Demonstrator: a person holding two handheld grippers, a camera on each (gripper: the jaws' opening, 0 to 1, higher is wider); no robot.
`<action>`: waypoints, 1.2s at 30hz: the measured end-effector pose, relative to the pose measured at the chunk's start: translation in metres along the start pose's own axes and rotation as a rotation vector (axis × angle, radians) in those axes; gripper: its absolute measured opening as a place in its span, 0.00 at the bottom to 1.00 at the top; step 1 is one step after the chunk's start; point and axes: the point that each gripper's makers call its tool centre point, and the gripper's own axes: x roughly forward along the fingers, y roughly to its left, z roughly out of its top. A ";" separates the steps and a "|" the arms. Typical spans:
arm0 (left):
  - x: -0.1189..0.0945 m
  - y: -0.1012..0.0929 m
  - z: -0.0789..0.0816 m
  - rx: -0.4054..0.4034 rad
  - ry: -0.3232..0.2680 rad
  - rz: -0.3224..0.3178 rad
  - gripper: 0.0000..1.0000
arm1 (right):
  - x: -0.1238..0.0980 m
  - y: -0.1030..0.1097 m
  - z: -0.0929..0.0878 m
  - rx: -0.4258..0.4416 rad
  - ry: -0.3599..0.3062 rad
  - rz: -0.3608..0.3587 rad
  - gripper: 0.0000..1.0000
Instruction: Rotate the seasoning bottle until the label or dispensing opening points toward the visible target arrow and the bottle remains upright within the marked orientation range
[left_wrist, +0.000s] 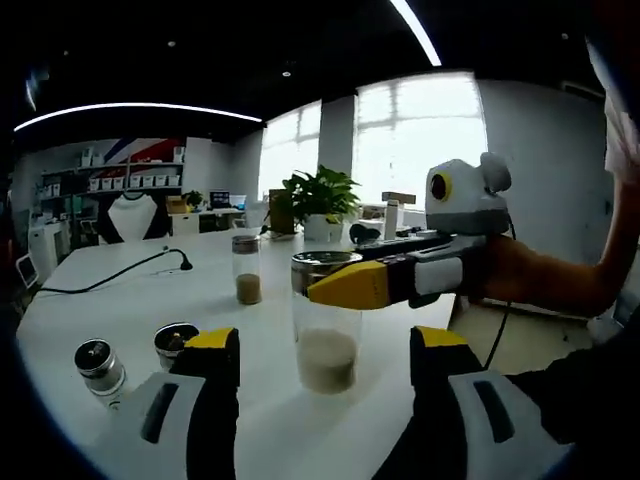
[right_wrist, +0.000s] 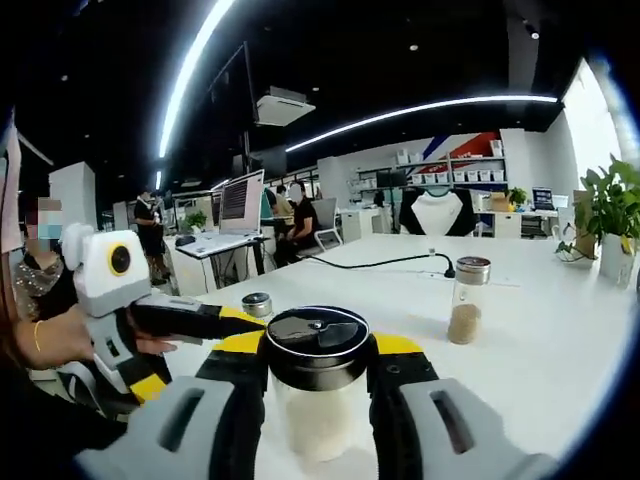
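Ceiling: dark, with curved light strips (right_wrist: 190, 75) glowing across it.
Windows: bright panes (left_wrist: 420, 135) letting daylight in.
Table: white top (left_wrist: 130, 300) stretching out.
Shelves: boxes sitting on wall shelves (left_wrist: 135, 180).
Plant: green leaves (left_wrist: 320, 195) standing by the window.

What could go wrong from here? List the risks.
1. The right gripper is clamped high, around the lid of the seasoning bottle; twisting there might loosen the lid instead of turning the bottle.
2. The left gripper stands open around the bottle's lower body without gripping, so a sideways push could tip it.
3. Two small shakers and another jar stand nearby on the white table; a sweeping turn could knock them.
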 end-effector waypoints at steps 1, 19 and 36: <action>0.002 0.000 -0.001 0.007 0.005 -0.001 0.69 | -0.001 0.002 0.002 0.001 -0.003 0.007 0.36; 0.037 -0.011 -0.008 0.039 0.010 -0.072 0.45 | -0.011 0.027 0.020 0.025 -0.044 0.077 0.36; 0.043 0.016 0.002 0.057 -0.015 0.261 0.45 | -0.006 0.023 0.033 -0.031 -0.141 -0.110 0.36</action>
